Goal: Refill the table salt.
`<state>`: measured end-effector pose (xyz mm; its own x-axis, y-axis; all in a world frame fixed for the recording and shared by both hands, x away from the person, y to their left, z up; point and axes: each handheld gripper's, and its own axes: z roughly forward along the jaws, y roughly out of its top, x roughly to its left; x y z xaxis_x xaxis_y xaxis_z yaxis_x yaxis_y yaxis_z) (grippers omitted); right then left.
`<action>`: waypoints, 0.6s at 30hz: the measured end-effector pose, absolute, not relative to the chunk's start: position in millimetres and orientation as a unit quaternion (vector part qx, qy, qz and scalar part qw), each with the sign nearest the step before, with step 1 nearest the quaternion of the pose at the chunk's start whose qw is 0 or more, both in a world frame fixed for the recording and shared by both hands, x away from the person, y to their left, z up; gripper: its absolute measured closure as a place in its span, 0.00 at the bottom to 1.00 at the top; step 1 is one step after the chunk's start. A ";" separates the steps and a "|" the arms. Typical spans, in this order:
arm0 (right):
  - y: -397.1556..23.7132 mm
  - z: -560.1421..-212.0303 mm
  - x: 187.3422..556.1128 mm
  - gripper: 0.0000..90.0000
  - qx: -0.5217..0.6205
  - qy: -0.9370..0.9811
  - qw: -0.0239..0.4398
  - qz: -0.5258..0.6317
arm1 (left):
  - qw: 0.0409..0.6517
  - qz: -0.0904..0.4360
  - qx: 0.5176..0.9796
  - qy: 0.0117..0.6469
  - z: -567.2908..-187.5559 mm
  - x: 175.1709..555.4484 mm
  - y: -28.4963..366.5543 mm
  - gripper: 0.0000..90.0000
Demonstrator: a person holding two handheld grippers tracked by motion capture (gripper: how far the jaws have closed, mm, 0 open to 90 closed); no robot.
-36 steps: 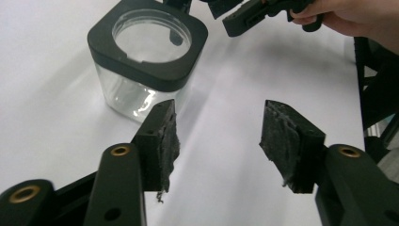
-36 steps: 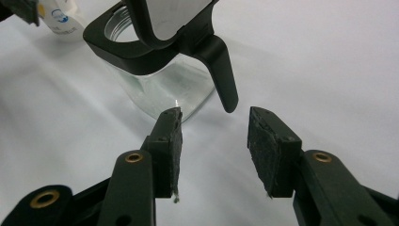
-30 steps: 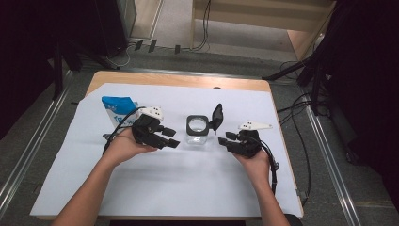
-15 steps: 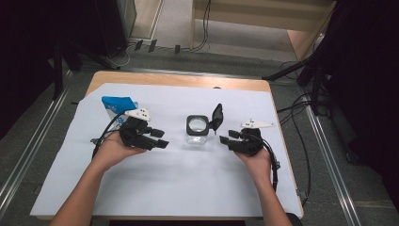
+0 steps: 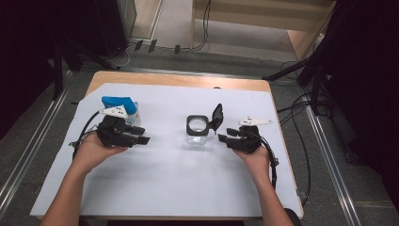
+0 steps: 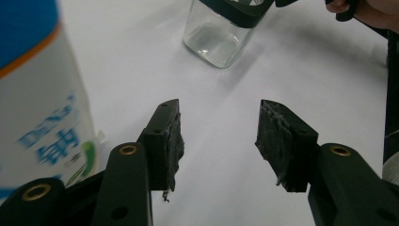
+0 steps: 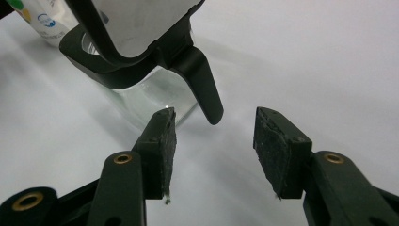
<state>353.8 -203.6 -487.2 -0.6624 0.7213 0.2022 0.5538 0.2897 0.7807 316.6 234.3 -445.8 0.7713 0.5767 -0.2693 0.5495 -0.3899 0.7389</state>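
A clear square glass jar (image 5: 197, 131) with a black rim stands mid-table, its hinged black lid (image 5: 217, 116) flipped up on the right. My left gripper (image 5: 140, 134) is off to the jar's left, just in front of a white container with a blue cap (image 5: 120, 106). It is open and its jaws have just closed a little, with nothing between them (image 6: 219, 136). My right gripper (image 5: 227, 135) sits close to the jar's right side, below the lid. Its jaws have just been opening and are empty (image 7: 214, 141), with the lid's latch (image 7: 203, 82) just beyond them.
A white sheet (image 5: 164, 188) covers the wooden table (image 5: 179, 81). Cables trail from both grippers; the right one's cable (image 5: 272, 160) loops near the table's right edge. The floor beyond holds more cables and dark stands.
My left hand has drawn left, away from the jar and toward the blue-capped container. The right hand has stayed beside the jar.
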 end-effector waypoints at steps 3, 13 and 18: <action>-203.5 -486.4 355.8 0.56 0.402 0.795 0.093 0.445 | 0.440 0.023 0.827 0.349 -444.3 313.3 243.5 0.57; -203.2 -487.0 361.4 0.57 0.404 0.797 0.082 0.441 | 0.449 0.049 0.805 0.384 -436.4 303.0 277.8 0.58; -199.9 -488.0 362.0 0.57 0.398 0.802 0.082 0.438 | 0.453 0.062 0.795 0.400 -432.9 299.9 295.5 0.58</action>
<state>362.0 -199.9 -488.0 -0.6689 0.7110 0.2172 0.5667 0.2985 0.7679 299.9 295.5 -432.9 0.6729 0.6912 -0.2634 0.5793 -0.2710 0.7687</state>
